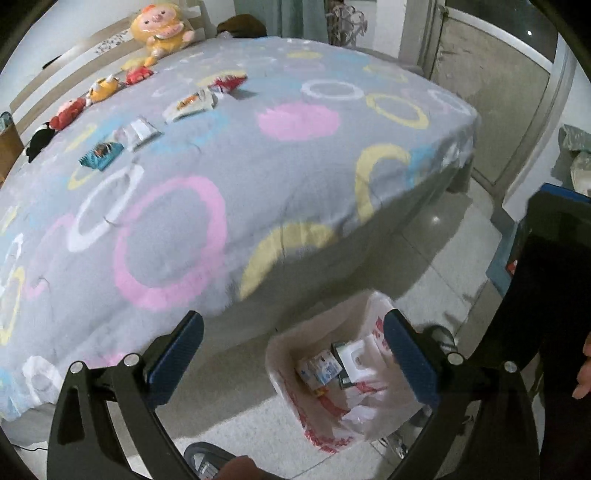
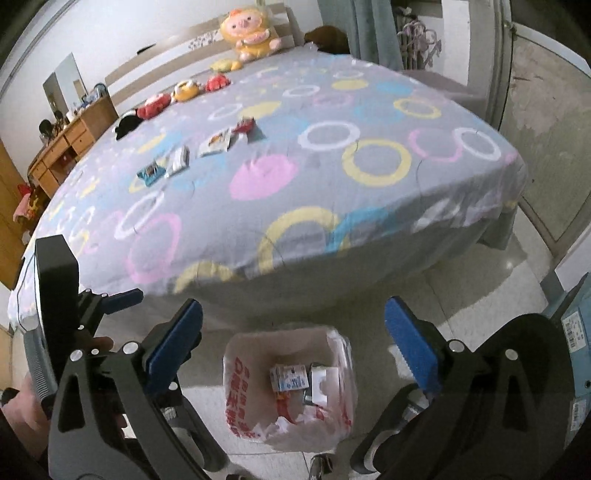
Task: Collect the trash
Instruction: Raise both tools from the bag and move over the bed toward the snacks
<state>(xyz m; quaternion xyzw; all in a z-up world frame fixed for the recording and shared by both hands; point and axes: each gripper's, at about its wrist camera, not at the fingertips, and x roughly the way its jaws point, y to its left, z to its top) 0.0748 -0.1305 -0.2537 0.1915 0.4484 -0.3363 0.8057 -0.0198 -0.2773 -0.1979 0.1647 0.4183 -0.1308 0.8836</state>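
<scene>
wide grey bedcover printed with pink, yellow, white and blue rings, spread flat over a bed, near edge dropping to pale tiled floor. open strip of floor between that edge and the grippers, running right toward a glazed door. along the far headboard side: large yellow plush pig, then a row of small red, orange and black plush toys. wooden desk with drawers off the bed's left side. most of the cover bare, wrinkled only slightly.

trash still on the bed, in a loose diagonal line in the left-centre part, well apart from the near edge: flat blue snack wrapper, crinkled silver-white wrapper just beside it, white-and-orange packet further up, red-and-white packet at the far end.

on the floor just below the bed edge, white plastic bag with red print lining a small bin, mouth open upward, standing clear of the bedcover. inside: small white-and-blue carton, a white box beside it, crumpled plastic below.

left gripper held above the floor, blue-padded jaws spread wide, nothing between them, bag showing through the gap toward the right pad. right gripper likewise above the bag, jaws spread wide and empty, bag mouth centred in the gap. part of a hand at the right border of the left wrist view.
</scene>
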